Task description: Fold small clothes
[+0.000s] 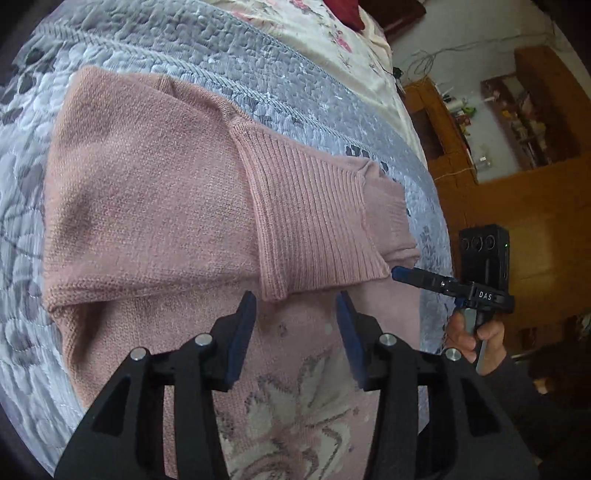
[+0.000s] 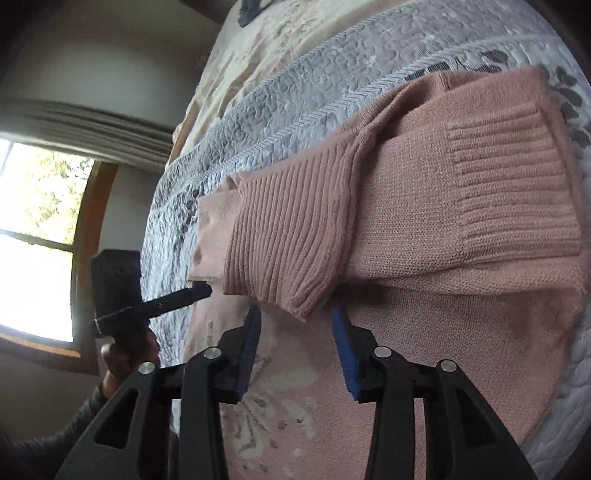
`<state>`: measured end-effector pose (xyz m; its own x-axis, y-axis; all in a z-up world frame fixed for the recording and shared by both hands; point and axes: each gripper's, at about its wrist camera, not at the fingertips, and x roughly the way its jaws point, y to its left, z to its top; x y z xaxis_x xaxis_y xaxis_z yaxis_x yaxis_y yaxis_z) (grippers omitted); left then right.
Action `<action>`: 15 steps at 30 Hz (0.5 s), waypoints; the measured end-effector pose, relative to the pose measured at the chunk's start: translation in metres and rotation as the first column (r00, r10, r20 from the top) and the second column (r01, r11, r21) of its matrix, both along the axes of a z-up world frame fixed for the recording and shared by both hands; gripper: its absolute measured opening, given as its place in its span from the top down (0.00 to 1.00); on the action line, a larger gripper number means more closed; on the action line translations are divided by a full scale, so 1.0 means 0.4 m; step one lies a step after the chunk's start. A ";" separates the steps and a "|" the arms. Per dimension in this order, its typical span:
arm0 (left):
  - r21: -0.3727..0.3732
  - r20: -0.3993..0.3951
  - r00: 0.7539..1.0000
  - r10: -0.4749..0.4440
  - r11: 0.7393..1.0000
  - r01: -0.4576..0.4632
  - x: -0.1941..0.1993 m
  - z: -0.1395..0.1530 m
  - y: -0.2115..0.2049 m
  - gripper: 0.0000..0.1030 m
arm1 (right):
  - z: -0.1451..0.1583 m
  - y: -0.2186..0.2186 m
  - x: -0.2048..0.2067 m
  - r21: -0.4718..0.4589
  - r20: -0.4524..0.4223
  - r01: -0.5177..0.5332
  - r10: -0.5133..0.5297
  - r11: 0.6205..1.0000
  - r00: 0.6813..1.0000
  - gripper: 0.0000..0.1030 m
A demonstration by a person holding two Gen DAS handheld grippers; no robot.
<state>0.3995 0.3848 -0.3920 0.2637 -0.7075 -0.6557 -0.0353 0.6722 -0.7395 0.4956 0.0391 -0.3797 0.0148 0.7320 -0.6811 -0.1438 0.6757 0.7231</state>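
Note:
A pink knit sweater (image 1: 155,192) lies flat on the bed, both sleeves folded across its body and a pale flower pattern (image 1: 295,406) showing on the near part. The upper sleeve ends in a ribbed cuff (image 1: 314,221) (image 2: 288,240). My left gripper (image 1: 296,299) is open just above the sweater, its blue pads either side of the cuff's lower corner and gripping nothing. My right gripper (image 2: 296,312) is open too, over the same cuff's edge from the other side. Each gripper shows side-on in the other's view, held by a hand: the right gripper (image 1: 400,273), the left gripper (image 2: 201,290).
A grey quilted bedspread (image 1: 332,110) lies under the sweater, with a cream floral sheet (image 1: 332,33) beyond it. Wooden shelves (image 1: 517,122) stand past the bed's right edge. In the right wrist view a bright window (image 2: 33,240) is at the left.

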 end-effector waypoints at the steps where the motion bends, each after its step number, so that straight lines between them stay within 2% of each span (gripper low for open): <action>1: -0.019 -0.019 1.000 0.016 1.000 -0.016 0.006 -0.011 -0.008 0.58 | -0.008 0.002 0.005 0.006 -0.023 0.022 -0.022 1.000 0.999 0.59; 3: -0.026 -0.060 0.998 0.035 0.999 -0.037 0.011 -0.032 -0.019 0.58 | -0.026 0.015 0.012 0.013 -0.055 0.033 -0.032 0.999 0.998 0.61; 4: -0.027 -0.076 0.997 0.034 0.999 -0.036 0.014 -0.038 -0.028 0.59 | -0.036 0.026 0.013 0.002 -0.067 0.026 -0.026 1.000 0.997 0.66; 5: -0.014 -0.082 0.996 0.034 0.999 -0.035 0.017 -0.039 -0.037 0.73 | -0.041 0.035 0.014 -0.026 -0.060 0.012 -0.014 1.000 0.998 0.81; 6: 0.022 -0.088 0.995 0.042 0.999 -0.040 0.018 -0.040 -0.042 0.93 | -0.044 0.043 0.013 -0.081 -0.036 0.004 -0.007 0.997 0.999 0.88; 7: 0.063 -0.105 0.993 0.050 0.997 -0.044 0.018 -0.044 -0.048 0.93 | -0.051 0.045 0.012 -0.113 -0.025 0.004 -0.007 0.994 1.000 0.89; 10: 0.103 -0.147 0.985 0.089 0.992 -0.074 0.018 -0.066 -0.044 0.93 | -0.092 0.037 0.003 -0.188 -0.039 0.003 -0.011 0.982 0.999 0.89; 12: 0.106 -0.161 0.981 0.106 0.990 -0.089 0.012 -0.075 -0.037 0.93 | -0.107 0.035 -0.008 -0.186 -0.047 -0.004 -0.005 0.983 0.999 0.89; 15: 0.041 -0.150 0.984 0.097 0.995 -0.092 0.002 -0.048 -0.027 0.91 | -0.069 0.024 -0.012 -0.155 -0.035 0.015 -0.021 0.988 0.999 0.73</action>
